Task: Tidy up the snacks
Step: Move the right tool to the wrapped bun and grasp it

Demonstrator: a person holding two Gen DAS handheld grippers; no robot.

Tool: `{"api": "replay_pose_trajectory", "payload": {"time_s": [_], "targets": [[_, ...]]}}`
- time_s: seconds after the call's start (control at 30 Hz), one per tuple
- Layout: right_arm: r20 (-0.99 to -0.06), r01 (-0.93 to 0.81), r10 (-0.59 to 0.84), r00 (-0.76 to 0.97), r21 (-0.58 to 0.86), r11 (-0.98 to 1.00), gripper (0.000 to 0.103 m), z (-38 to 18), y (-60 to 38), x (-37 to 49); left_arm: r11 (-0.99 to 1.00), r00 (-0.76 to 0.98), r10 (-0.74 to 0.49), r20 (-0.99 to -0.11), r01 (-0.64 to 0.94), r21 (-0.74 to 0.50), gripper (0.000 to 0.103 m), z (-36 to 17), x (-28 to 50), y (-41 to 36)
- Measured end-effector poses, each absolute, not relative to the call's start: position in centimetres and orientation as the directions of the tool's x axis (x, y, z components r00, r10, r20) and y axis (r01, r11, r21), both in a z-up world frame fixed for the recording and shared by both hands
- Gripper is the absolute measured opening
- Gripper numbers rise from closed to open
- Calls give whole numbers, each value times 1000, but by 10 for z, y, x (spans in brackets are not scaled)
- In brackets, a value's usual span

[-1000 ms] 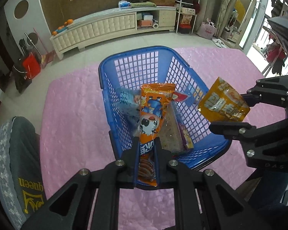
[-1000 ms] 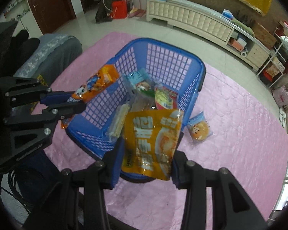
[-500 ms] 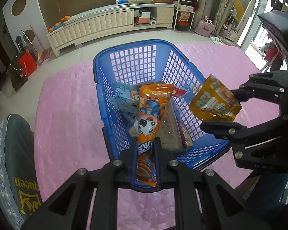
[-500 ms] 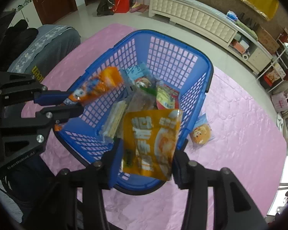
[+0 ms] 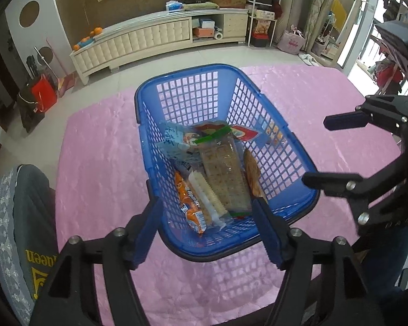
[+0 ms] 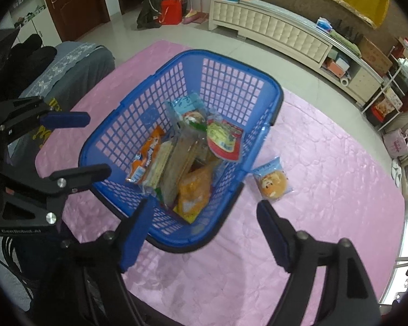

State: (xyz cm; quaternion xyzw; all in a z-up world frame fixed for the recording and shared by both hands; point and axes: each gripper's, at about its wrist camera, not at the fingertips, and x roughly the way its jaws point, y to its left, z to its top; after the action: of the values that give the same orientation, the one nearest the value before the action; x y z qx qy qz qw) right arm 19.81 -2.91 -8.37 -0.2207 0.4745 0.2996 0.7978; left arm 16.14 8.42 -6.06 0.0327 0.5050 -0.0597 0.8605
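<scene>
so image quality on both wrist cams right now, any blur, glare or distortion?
Left wrist: sharp on the blue basket, strong fisheye bowing of the white cabinet, blown-out window glare at right. Right wrist: motion blur on the yellow snack bag and the basket's near rim; the bun packet on the pink cloth is crisper; dark vignette in the corners.

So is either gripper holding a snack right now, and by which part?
Neither. Left gripper and right gripper are both opening with nothing between the fingers; the orange snack packet and yellow pouch lie in the blue basket.
</scene>
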Motion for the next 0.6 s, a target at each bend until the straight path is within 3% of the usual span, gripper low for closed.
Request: {"api": "replay_pose_trajectory", "payload": {"time_s": [0.37, 0.47, 0.6], "targets": [[-879, -637, 257, 402, -66, 768, 82, -67, -68, 216, 994, 489, -45, -871, 106, 8, 66, -49, 177, 72], [-876, -620, 247, 413, -71, 781, 82, -61, -78, 225, 995, 509, -54, -859, 95, -6, 72, -40, 183, 71], [-873, -592, 245, 422, -60, 804, 82, -52, -89, 238, 996, 503, -57, -862, 84, -17, 73, -34, 198, 70]]}}
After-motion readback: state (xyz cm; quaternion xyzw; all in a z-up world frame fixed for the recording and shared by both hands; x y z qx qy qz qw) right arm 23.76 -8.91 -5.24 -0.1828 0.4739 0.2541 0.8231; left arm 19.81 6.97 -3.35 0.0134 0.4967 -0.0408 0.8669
